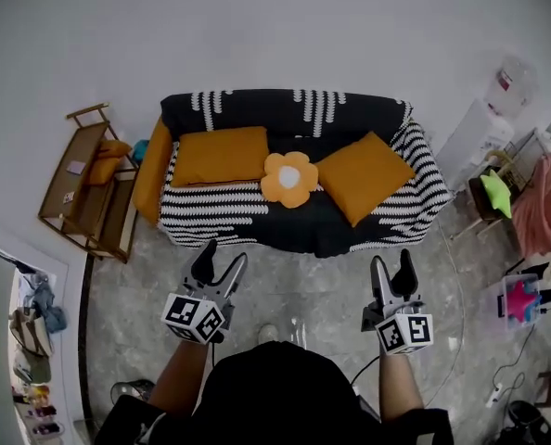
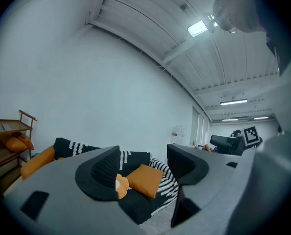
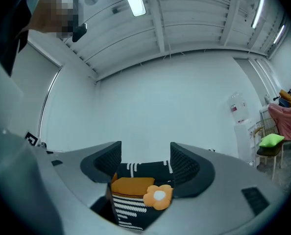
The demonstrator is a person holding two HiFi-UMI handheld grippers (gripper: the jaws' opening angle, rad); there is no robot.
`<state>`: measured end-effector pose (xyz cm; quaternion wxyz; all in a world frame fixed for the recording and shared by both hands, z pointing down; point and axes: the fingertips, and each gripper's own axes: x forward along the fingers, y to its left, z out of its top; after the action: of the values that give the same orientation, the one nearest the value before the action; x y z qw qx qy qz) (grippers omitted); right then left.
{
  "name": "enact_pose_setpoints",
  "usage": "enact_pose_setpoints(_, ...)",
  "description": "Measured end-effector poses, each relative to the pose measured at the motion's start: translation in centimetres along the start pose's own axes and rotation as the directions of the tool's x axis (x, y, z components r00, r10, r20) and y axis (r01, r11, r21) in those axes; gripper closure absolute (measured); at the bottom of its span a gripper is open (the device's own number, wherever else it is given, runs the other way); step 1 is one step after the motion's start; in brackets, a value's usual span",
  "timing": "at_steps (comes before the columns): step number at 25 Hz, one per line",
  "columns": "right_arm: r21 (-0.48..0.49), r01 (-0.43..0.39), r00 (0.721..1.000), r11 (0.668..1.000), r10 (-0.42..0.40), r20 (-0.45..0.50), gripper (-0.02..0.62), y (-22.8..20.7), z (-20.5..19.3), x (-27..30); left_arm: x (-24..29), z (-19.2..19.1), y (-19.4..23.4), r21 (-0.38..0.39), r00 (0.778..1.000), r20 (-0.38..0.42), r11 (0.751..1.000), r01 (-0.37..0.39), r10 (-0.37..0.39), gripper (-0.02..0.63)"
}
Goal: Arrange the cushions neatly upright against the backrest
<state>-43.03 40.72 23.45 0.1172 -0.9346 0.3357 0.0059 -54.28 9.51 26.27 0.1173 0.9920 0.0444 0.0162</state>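
Cushions (image 1: 222,156) on sofa (image 1: 285,109) | wooden rack (image 1: 85,193) left | water dispenser (image 1: 484,137) right

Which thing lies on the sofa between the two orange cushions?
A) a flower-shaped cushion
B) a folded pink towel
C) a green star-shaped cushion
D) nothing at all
A: in the head view the flower-shaped cushion lies on the sofa between the left orange cushion and the tilted right orange cushion.
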Motion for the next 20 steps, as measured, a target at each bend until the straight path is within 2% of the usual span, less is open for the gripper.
enact_pose_setpoints(4,0.007,0.010,1.000,1.000,-0.010,-0.020,0.276,0.2,-1.2,3.9,2.8,0.7,3.0,0.016,1.000,-0.006,1.000,0.003,-0.003,0.293)
enact_pose_setpoints(10,0.010,-0.001,0.999,1.000,0.001,-0.053,0.281,-1.0,-3.2,8.9,7.0,0.2,5.2,0.025,0.999,-0.036,1.000,0.008,-0.007,0.293)
enact_pose_setpoints(20,0.018,-0.086,0.993,0.996,0.087,-0.078,0.281,-5.9,-5.5,21.6,16.5,0.1,9.2,0.025,0.997,-0.035,0.998,-0.065,0.066,0.285)
